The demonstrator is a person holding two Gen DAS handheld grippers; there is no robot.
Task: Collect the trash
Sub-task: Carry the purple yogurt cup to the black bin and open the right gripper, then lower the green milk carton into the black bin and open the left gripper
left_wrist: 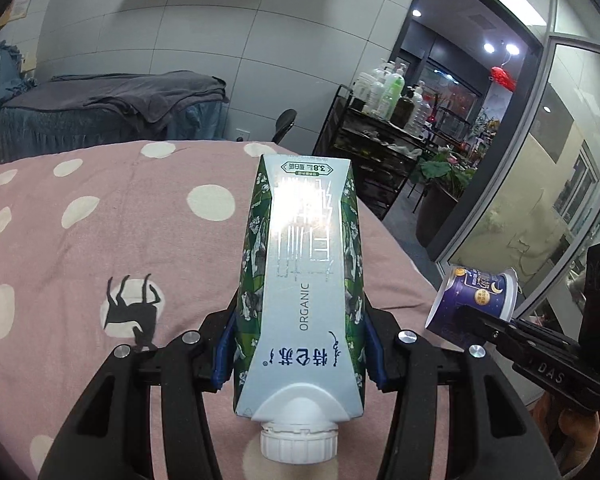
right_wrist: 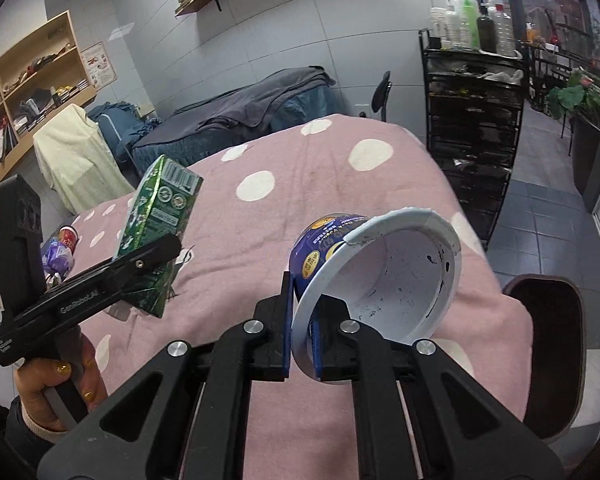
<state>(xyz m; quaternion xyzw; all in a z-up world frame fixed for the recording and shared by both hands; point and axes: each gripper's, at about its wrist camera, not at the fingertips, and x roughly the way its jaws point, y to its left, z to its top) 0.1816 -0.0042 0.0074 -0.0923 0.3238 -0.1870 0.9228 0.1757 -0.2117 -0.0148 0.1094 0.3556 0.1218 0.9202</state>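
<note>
Pink polka-dot bedding (right_wrist: 320, 184) covers the bed below both of your grippers, with a second, grey-draped bed (left_wrist: 112, 100) behind it and a black rack of bottles (right_wrist: 476, 80) to the right of the frame. No bin shows in either view, so you still have a carry ahead, and that is where the risks lie.

Left gripper (left_wrist: 300, 344): its fingers (left_wrist: 223, 348) stand partly open and press on the two green sides of the milk carton (left_wrist: 304, 280), held clear of the bedding with its capped end toward the camera. The grip sits near the cap end, so most of the carton juts out beyond the fingers; a quick swing could lever it loose or twist it in the pads.

Right gripper (right_wrist: 302, 320): its fingers (right_wrist: 286, 320) are nearly closed, pinching only the thin wall and rim of the purple yogurt cup (right_wrist: 376, 276), one finger outside, one inside. The white rim looks cracked near its top, so the wall may buckle or tear and the cup drop. Dark specks inside suggest residue that could spill onto the bedding if you tip the mouth down.

More litter (right_wrist: 58, 252) lies at the far left edge of the bed, not yet collected.
</note>
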